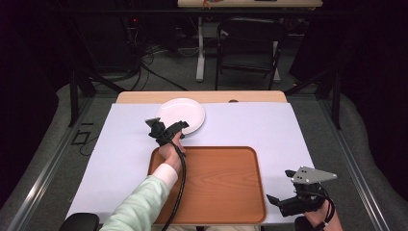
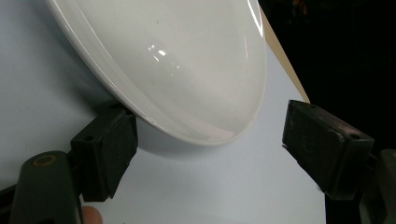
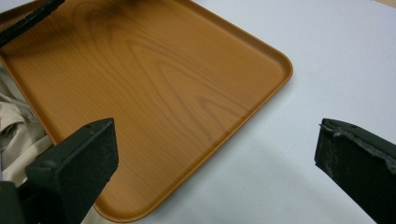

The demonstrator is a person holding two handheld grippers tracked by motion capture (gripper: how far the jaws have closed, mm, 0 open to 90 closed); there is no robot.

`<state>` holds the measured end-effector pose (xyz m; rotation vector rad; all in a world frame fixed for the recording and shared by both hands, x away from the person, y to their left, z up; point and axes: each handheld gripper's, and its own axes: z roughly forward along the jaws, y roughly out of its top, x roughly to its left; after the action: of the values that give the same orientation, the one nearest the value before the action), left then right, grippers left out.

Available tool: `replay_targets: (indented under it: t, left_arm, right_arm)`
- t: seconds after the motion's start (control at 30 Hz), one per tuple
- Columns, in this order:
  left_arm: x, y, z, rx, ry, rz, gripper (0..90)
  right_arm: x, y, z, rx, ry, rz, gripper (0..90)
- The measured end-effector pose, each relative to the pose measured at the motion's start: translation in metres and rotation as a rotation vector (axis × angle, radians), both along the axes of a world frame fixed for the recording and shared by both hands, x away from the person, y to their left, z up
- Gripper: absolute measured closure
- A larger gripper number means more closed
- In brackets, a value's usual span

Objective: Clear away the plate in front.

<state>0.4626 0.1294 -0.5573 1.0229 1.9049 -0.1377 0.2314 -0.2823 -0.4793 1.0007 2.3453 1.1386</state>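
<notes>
White plate (image 2: 187, 70): glossy, round, shallow; near table's far edge, on pale matte cover (image 1: 250, 130).
L gripper (image 1: 169, 129): jaws apart, straddling plate's near rim, not clamped.
Tray (image 1: 221, 183): wood-grain, rounded corners, near edge.
R gripper (image 1: 284, 188): jaws wide, nothing held.

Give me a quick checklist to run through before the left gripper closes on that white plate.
1. Plate rim between the left gripper jaws: ok; one pad sits under the near rim, the other stands off to the side.
2. Pads pressing the plate: not ok; jaws stand wide.
3. Plate empty: ok; nothing lies on it.
4. Tray free to receive it: ok, though the left forearm crosses one corner.
5. Right gripper out of the way: ok; open, beside the tray's near right corner.
</notes>
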Motion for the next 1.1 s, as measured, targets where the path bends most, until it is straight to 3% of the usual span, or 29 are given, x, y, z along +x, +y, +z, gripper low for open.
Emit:
replay_targets:
  t: [0.13, 0.27, 0.57, 0.83, 1.1]
  left_arm:
    - [0.002, 0.0, 0.0, -0.003, 0.026, 0.058, 24.4]
    - [0.004, 0.001, -0.004, -0.046, 0.032, 0.108, 33.6]
    - [0.004, 0.007, -0.013, -0.112, 0.041, 0.162, 55.6]
    - [0.004, 0.008, -0.021, -0.131, 0.041, 0.203, 75.8]
    - [0.004, 0.014, -0.028, -0.214, 0.033, 0.211, 78.7]
  right_arm:
    - [0.0, 0.0, 0.0, 0.0, 0.001, 0.001, 0.0]
    - [0.0, 0.0, 0.0, -0.002, 0.004, 0.0, 0.0]
    - [0.002, 0.001, -0.001, -0.01, 0.011, 0.002, 0.0]
    - [0.002, 0.001, -0.001, -0.013, 0.012, 0.002, 0.0]
    - [0.002, 0.001, -0.001, -0.013, 0.017, 0.0, 0.0]
